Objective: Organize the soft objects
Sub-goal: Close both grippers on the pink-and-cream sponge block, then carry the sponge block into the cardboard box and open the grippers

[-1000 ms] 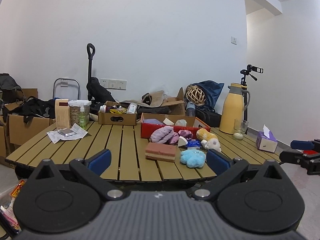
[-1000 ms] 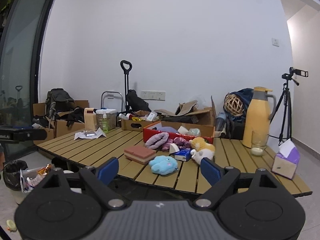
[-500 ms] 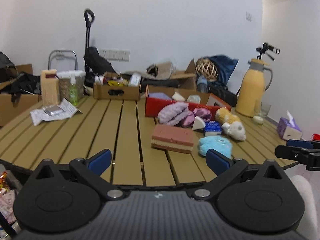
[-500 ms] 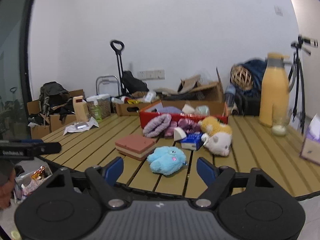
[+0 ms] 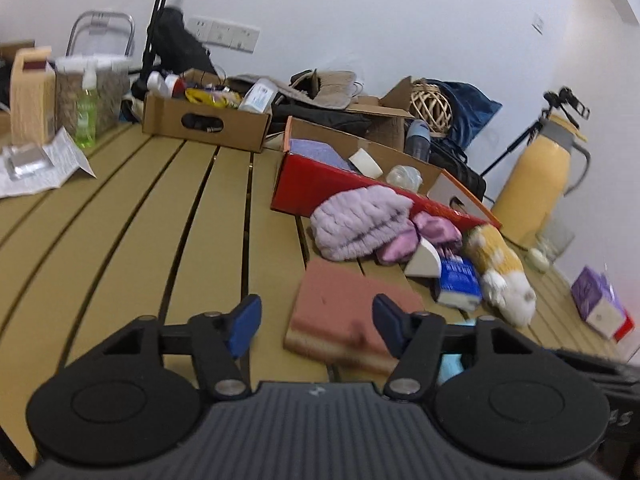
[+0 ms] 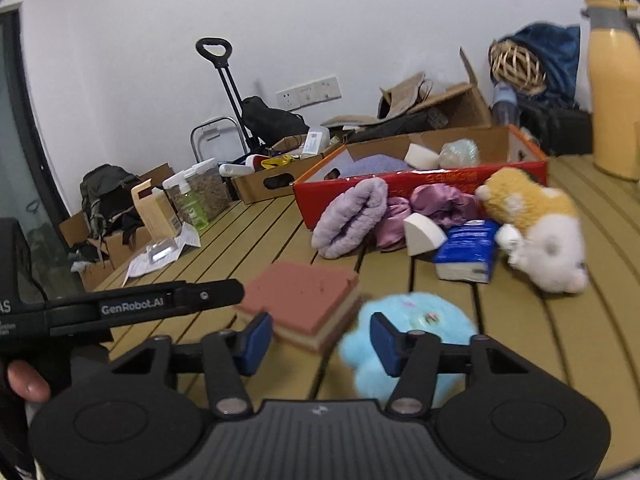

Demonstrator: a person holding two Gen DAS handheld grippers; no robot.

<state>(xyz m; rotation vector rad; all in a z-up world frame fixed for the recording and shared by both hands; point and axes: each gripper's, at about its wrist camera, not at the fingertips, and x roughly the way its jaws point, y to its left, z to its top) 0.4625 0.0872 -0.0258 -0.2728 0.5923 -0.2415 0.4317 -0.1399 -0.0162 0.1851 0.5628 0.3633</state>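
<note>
- The left gripper [image 5: 316,322] has its blue-padded jaws spread wide and holds nothing; it hovers low over the near end of the pink sponge block [image 5: 352,316], whose near corner shows between the jaws, though I can't tell whether a pad touches it.
- The right gripper [image 6: 316,340] is just as wide and also empty; the fluffy blue plush [image 6: 412,340] sits right at its right-hand pad, with the sponge block's corner by the other.
- Beyond them on the slatted desk [image 5: 140,220] the soft things lie loose in a cluster: a lilac fuzzy bundle [image 5: 356,224], pink satin fabric [image 6: 440,200], a white wedge sponge [image 6: 424,236], a blue tissue pack [image 6: 468,252] and an orange-and-white plush [image 6: 536,228].
- Behind the cluster, the red box [image 6: 420,184] already holds a purple cloth, a white sponge and a pale crumpled item.
- By my reckoning the sorting is barely begun: everything in front of the box is still to go in, and no grasp is made yet.
</note>
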